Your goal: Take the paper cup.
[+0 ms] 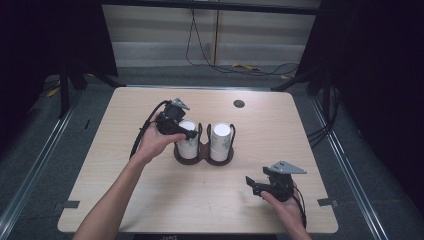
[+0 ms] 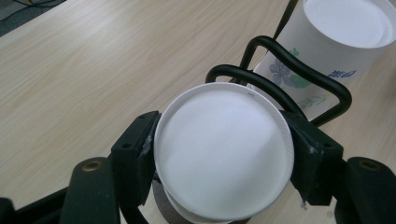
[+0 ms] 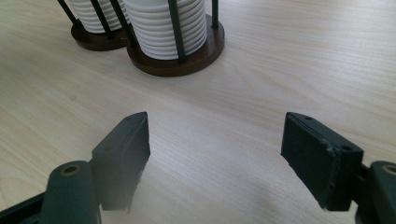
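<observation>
Scene: light wood tabletop [image 1: 150, 200], one dark double cup holder [image 1: 203, 156] near its middle, person's forearms coming in from the bottom of the high view.
Holder: two round brown bases joined side by side, black wire loops rising from each; both bays carry a stack of white paper cups standing upside down.
Left cup stack [image 2: 224, 154]: in the holder's left bay; flat white bottom of the top cup faces the left gripper view, round and clean.
Right cup stack [image 1: 220, 139]: in the right bay, just beside the left one; top cup shows a blue flower print and small blue lettering on its wall in the left gripper view; untouched.
Left gripper [image 1: 181, 131]: held over the left bay, at the top of the left cup stack.
Left jaws: closed in on the top cup, one black pad against each side of its wall just under the rim of the bottom; cup sits squarely between them.
Right gripper [image 1: 256, 186]: low near the front right part of the tabletop, well apart from the holder, pointing toward it.
Right jaws: standing apart, wide gap, bare wood between them, nothing gripped.
Ribbed cup rims [image 3: 166, 28]: stacked edges visible in the right gripper view, behind the wire uprights.
</observation>
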{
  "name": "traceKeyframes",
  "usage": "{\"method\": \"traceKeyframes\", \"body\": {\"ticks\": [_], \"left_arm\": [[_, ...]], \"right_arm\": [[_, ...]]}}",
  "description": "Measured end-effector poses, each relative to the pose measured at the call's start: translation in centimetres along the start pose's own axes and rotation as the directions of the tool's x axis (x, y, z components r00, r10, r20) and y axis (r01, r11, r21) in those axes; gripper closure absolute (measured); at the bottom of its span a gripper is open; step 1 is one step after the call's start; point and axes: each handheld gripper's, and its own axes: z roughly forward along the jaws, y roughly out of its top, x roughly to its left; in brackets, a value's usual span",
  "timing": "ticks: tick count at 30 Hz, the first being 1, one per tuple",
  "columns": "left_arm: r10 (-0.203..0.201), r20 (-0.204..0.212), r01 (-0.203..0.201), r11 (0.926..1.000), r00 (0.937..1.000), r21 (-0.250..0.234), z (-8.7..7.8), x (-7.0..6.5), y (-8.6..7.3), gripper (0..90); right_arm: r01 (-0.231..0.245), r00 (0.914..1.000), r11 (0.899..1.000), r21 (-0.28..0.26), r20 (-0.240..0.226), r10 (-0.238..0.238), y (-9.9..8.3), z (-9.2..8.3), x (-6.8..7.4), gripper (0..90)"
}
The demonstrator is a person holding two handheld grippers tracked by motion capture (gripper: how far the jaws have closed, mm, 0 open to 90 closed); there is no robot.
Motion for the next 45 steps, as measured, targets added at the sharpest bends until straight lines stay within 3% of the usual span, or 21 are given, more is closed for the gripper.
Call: {"method": "traceKeyframes", "body": {"ticks": [7,17,45], "left_arm": [[-0.010,0.006,0.010,0.9996,0.9999,-0.027,-0.6,0.0,0.3,33.8],[0.013,0.000,-0.013,0.9981,0.9999,-0.060,-1.7,-0.3,1.2,35.0],[0.015,-0.004,-0.015,0.9895,0.9999,-0.143,-3.9,0.1,1.5,35.4]], "right_arm": [[-0.001,1.0000,1.000,-0.009,0.005,0.001,0.0,-0.1,0.0,24.1],[-0.008,0.9999,1.000,-0.010,-0.009,0.008,0.0,0.0,-0.1,24.0],[-0.012,0.9998,1.000,-0.010,-0.014,0.012,0.0,0.1,-0.1,24.1]]}}
